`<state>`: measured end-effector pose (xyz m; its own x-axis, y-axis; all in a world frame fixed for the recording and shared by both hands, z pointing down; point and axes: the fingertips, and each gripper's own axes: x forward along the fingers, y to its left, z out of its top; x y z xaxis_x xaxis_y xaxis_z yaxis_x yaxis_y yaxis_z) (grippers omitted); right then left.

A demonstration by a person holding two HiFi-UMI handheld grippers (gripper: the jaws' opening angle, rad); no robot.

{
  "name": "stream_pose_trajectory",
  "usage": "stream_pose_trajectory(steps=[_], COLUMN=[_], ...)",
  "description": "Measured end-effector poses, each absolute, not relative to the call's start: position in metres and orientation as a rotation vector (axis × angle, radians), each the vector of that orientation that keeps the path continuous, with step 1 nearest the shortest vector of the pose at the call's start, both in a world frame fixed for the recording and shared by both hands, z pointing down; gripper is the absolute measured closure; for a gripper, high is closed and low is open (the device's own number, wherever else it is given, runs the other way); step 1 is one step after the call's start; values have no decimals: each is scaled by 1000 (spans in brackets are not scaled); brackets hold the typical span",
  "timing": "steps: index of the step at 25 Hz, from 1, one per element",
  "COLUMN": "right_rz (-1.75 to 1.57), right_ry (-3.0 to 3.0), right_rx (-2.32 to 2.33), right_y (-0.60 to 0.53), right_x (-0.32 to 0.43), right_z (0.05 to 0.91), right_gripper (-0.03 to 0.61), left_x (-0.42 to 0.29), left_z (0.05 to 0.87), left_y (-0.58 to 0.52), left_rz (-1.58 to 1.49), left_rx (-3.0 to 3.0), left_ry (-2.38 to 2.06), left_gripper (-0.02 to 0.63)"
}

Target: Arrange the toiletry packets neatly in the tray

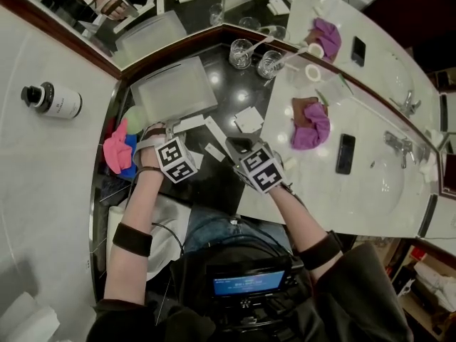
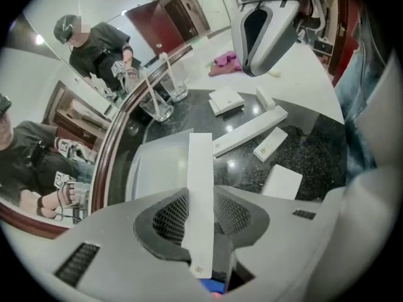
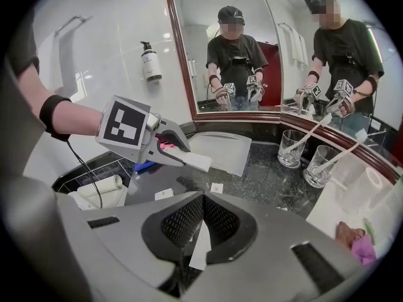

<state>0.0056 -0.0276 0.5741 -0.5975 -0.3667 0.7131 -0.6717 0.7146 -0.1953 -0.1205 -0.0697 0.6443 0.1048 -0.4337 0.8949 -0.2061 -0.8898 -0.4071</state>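
A clear plastic tray (image 1: 174, 87) (image 2: 157, 165) (image 3: 221, 151) sits on the black counter by the mirror corner. My left gripper (image 2: 200, 200) (image 3: 179, 153) is shut on a long white packet (image 2: 200, 181) (image 3: 196, 162), held on edge just in front of the tray. My right gripper (image 3: 200, 231) (image 1: 240, 148) is shut with a thin white packet (image 3: 200, 250) pinched edge-on between its jaws. Several other white packets lie loose on the counter: a square one (image 2: 227, 99) (image 1: 249, 118), a long one (image 2: 250, 131), a short one (image 2: 272, 143) and a flat one (image 2: 282, 182).
Two glasses (image 1: 242, 52) (image 1: 271, 63) with stirrers stand behind the packets. A purple cloth (image 1: 310, 127) and a phone (image 1: 345, 153) lie on the white vanity beside the sink (image 1: 385, 184). A pump bottle (image 1: 53, 100) is on the left wall shelf. Pink items (image 1: 117, 152) lie left of my left hand.
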Motion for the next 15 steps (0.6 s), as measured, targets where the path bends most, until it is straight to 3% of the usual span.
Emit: stream_pose_trajectory(steps=[15], right_rz=[531], right_ry=[-2332], right_rx=[733], right_y=[-64], right_x=[-49], right_z=[560], right_gripper=[578], left_x=[-142], left_z=[620], left_y=[-162], left_rz=[-1848], left_rx=[-2079], left_ry=[787], left_gripper=[491])
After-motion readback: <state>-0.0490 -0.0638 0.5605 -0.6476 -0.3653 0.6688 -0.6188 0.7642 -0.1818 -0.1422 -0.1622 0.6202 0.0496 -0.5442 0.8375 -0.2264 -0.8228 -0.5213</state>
